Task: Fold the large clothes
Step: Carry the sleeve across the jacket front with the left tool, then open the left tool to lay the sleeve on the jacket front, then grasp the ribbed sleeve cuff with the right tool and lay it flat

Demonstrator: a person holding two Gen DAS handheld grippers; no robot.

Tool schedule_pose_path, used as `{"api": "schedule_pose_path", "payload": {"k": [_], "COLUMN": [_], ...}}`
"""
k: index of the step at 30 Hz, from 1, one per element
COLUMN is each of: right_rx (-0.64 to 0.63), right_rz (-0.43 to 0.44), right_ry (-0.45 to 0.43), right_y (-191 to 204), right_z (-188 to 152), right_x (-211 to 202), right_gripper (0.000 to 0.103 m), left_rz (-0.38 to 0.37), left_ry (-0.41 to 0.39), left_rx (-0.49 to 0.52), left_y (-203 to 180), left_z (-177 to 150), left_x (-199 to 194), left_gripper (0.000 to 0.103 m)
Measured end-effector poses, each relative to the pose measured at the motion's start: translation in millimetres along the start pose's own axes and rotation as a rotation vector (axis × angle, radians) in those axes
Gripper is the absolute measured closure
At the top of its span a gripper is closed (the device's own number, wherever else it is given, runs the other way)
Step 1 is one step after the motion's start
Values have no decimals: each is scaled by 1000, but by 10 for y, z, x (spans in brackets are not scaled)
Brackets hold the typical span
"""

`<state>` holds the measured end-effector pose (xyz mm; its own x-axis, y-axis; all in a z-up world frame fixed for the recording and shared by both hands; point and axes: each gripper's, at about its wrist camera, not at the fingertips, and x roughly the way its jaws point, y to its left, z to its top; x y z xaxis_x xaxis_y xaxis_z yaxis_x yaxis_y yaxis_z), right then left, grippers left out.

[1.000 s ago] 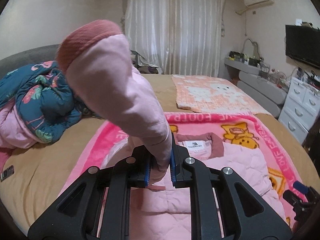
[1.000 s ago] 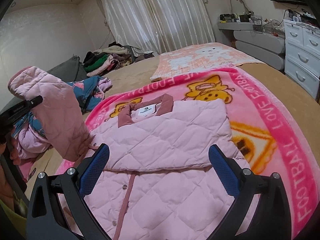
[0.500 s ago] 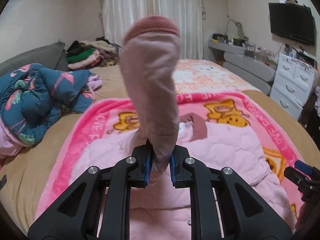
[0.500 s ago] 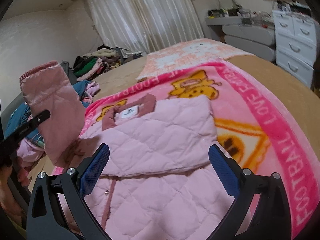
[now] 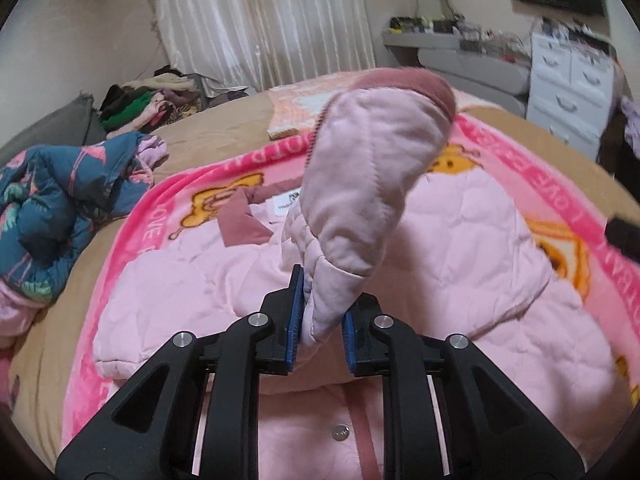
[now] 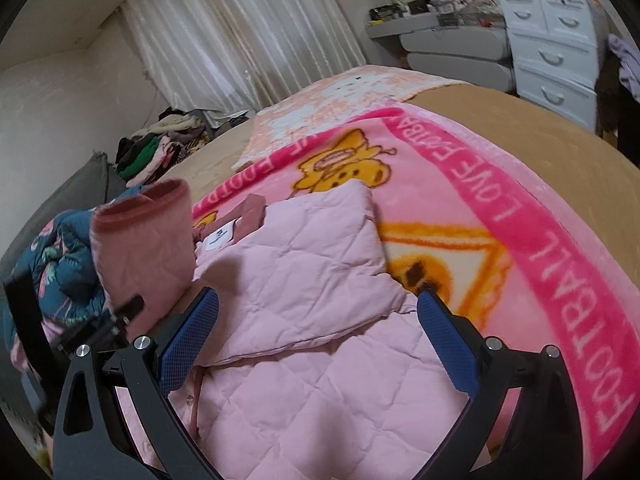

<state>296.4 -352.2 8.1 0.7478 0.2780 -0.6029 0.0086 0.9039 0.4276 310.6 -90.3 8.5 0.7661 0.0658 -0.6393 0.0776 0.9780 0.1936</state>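
Left tool (image 5: 318, 332) grasping sleeve (image 5: 360, 184); right tool (image 6: 316, 340) released.

Pink quilted jacket (image 6: 312, 280) lies flat on the pink blanket (image 6: 532, 248) on the bed (image 6: 500, 120), collar (image 5: 240, 220) toward the curtain (image 5: 260, 20). One side is folded over the front. Left tool's blue pads clamp the sleeve near its lower edge; the sleeve stands up over the jacket's middle, ribbed cuff (image 5: 404, 84) at top. Right tool hovers over the jacket's lower half, jaws wide apart, touching nothing. Blue floral quilt (image 5: 48, 208) bunched beside the blanket. Clothes pile (image 6: 160, 148) near the curtain.
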Motion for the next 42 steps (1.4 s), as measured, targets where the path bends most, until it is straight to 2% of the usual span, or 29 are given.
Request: {"api": "schedule_pose_path", "payload": {"k": [5,6,7,9,11,13,18,22,26,29,33,39,42], "right_rx": [24,28,28,28,29,28,20,-2,-32,-44,-64,-26,17], "right_rz": [-14,-15,-16,-21,-21,-24,-18,-7,30,80,117,124,108], "right_ry": [5,7,8,10,11,10,16,34,59,94,158,196,200], "right_y": [-73,-85,-96,-106,-111,-110,-104,-9,157,312,513,672,659], "right_z": [3,4,2,6,6,5,-2,-44,-107,-189,-346,-506,-530], "right_x": [19,25,34,34,30,29,59,101,153,235,429,612,675], "right_gripper": [4,4,4,4,4,4,4,4,4,4,4,4,8], "left_rz": [63,67,61,36,38,27,-36,-113,-132,-109,-44,17,14], "left_ry": [61,72,86,107,134,146,165,178,182,171,141,120,107], "left_rx": [146,169,188,207,245,258,245,167,63,-31,-135,-261,-315], "left_y": [-287,-330,-372,-416,-472,-491,-423,-182,202,604,1196,1963,2246], "left_z": [-141,-172,-205,-262,-336,-378,-437,-398,-368,-341,-350,-472,-541], "left_x": [138,157,174,187,206,188,-18,-207,-305,-354,-406,-341,-260], "left_gripper": [85,76,58,44,40,23,10,9,9,9,9,9,9]}}
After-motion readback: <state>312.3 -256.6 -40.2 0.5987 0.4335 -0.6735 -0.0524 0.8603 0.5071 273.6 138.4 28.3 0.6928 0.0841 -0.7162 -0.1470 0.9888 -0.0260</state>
